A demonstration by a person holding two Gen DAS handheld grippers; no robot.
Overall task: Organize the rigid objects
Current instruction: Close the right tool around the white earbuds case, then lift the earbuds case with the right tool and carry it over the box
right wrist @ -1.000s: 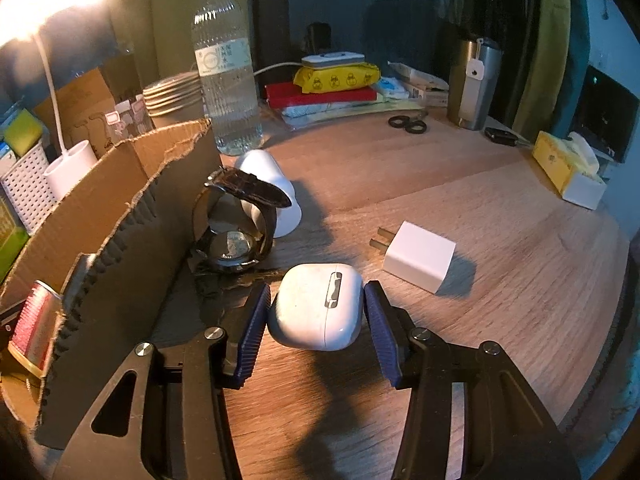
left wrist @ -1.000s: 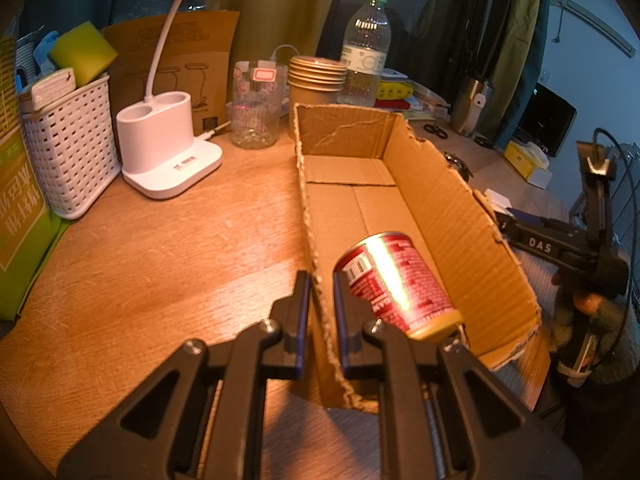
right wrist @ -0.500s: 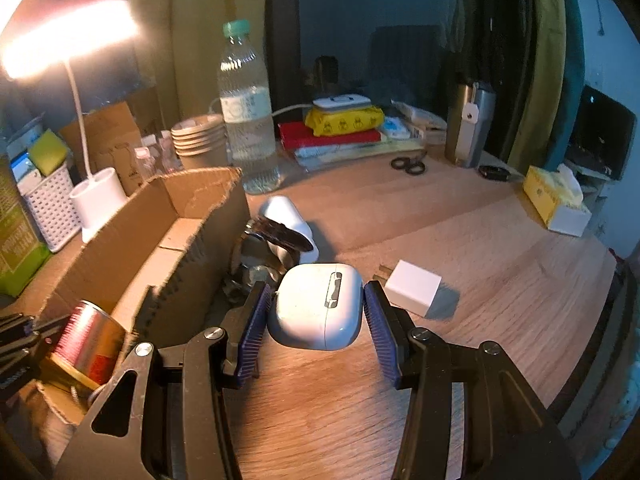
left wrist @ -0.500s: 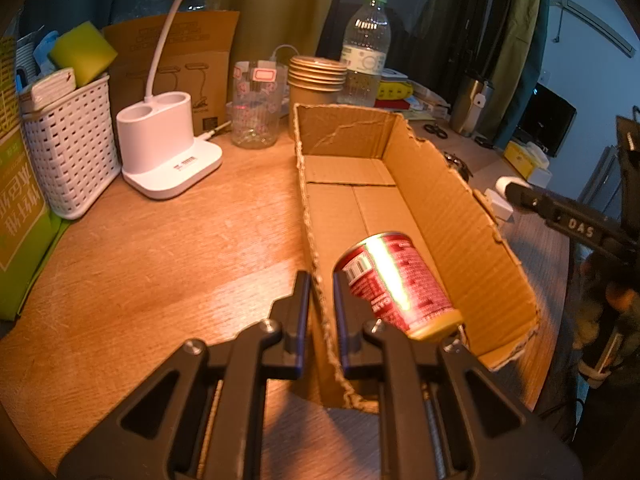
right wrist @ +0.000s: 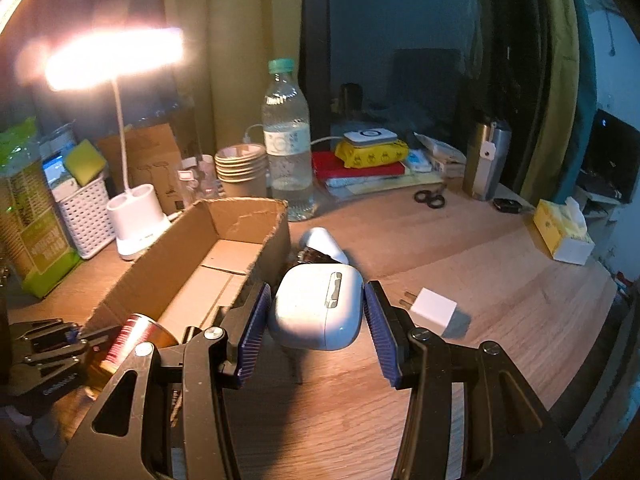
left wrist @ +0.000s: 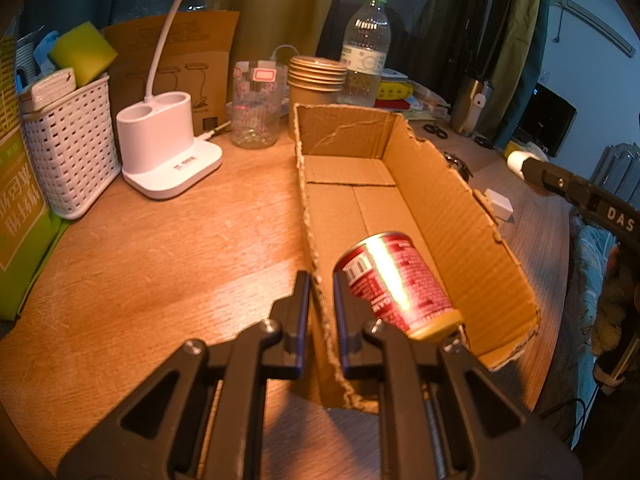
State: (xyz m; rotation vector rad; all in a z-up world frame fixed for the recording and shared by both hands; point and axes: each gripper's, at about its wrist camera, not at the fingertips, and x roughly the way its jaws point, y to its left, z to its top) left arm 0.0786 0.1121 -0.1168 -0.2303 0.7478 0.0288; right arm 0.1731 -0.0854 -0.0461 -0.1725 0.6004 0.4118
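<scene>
White earbud case (right wrist: 316, 312) clamped in right gripper (right wrist: 316, 320) jaws.

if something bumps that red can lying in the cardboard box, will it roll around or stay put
The red can lies on its side, so it would probably roll if nudged. The cardboard box walls stand on both sides, which should likely stop it quickly. It looks stiff metal, so a push would hardly dent it; its weight cannot be judged.

Ahead of your left gripper (left wrist: 320, 312), the can (left wrist: 396, 280) lies in the box (left wrist: 452, 224); your right gripper (right wrist: 316, 312) carries the earbud case (right wrist: 316, 312), charger plug (right wrist: 434, 306) just right.
</scene>
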